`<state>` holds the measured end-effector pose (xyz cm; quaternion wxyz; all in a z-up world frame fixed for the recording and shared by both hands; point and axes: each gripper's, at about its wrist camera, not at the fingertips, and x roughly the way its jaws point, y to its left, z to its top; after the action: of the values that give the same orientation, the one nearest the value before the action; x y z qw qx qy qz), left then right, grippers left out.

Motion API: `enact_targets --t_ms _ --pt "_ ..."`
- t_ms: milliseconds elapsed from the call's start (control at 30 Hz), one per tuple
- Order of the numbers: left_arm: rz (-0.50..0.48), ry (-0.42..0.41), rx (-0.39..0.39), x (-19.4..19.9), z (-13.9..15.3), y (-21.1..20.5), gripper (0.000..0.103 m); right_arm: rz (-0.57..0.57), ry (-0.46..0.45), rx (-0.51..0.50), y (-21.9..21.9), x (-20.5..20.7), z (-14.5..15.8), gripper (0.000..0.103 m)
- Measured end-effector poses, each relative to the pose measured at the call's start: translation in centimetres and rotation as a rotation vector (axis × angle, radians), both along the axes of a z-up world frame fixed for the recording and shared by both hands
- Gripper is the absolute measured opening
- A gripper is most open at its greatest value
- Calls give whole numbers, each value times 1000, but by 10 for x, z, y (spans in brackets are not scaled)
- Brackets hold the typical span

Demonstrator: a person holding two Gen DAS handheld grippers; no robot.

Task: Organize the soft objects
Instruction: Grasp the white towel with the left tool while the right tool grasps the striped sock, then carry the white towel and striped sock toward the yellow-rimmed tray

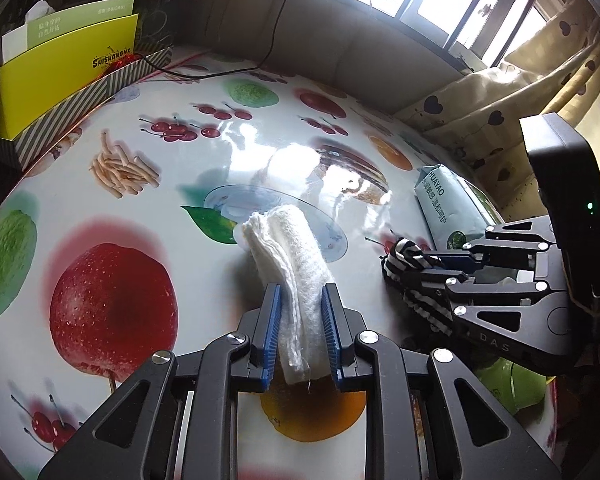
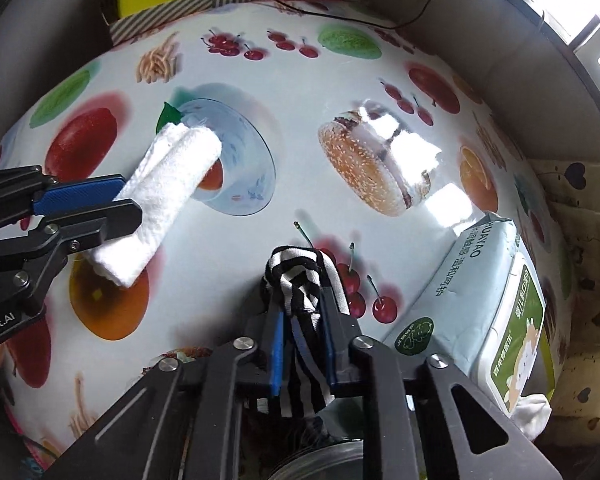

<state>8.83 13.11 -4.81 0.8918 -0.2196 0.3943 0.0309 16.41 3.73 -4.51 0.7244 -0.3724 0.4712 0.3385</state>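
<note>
1. Sitting at the far left edge of the counter [image 1: 148,184], which is covered in a glossy fruit-and-food printed cloth, is a yellow cardboard box [image 1: 60,80] set in a striped tray, with green cards standing behind it.
2. Right of that, a thin black cable [image 1: 220,72] trails across the far part of the cloth.
3. Near the middle, the left claw [image 1: 300,332] is clamped on a rolled white terry towel [image 1: 288,256]; its blue-padded fingers [image 1: 270,328] press both sides of the roll's near end.
4. The towel's far end reaches over the printed blue plate. In the right wrist view the same towel [image 2: 168,196] lies slanted across the cloth, with the left claw [image 2: 128,200] coming in from the left edge.
5. Further right, the right claw [image 2: 304,320] is closed on a bunched black-and-white striped fabric piece [image 2: 296,280], which pokes up between the blue pads and hangs down behind them.
6. From the left wrist view, this striped fabric [image 1: 408,264] sits just beside the towel's right, apart from it, pinched at the right claw [image 1: 440,268] tip.
7. Rightmost on the counter lies a pale blue soft pack of wipes [image 2: 488,296] with a green label, near the striped fabric but not touching it.
8. Beyond the counter's right edge hangs a cream curtain [image 1: 540,80] with dark heart prints.
</note>
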Motion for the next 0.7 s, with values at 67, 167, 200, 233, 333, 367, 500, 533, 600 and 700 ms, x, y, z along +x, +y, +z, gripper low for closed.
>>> enact_targets --t_ms 67,167,200,233,333,367,500,533,600,700 --pt "-2 -6 -2 -1 1 1 22 -6 -19 27 1 -1 6 11" --pt "3 -25 2 -5 6 3 21 -14 -44 109 0 -3 26 10" --pt "4 -32 4 -6 8 4 19 -18 -58 145 -2 -6 35 10" --pt "8 -39 8 -8 11 4 19 -21 -71 175 -4 -9 43 10" --pt "15 -62 26 -13 20 4 11 -27 -95 269 -9 -21 63 10" --pt "18 -68 36 -15 23 3 6 -30 -101 292 -12 -25 68 10" --pt "11 -68 36 -19 25 2 6 -34 -113 354 -23 -44 80 10" --pt "13 -67 35 -20 25 3 6 -35 -116 362 -26 -47 80 10" --pt "32 -61 7 -21 23 8 9 -39 -119 379 -31 -53 82 10" --pt "53 -39 -13 -17 17 10 34 -43 -118 397 -37 -57 83 10"
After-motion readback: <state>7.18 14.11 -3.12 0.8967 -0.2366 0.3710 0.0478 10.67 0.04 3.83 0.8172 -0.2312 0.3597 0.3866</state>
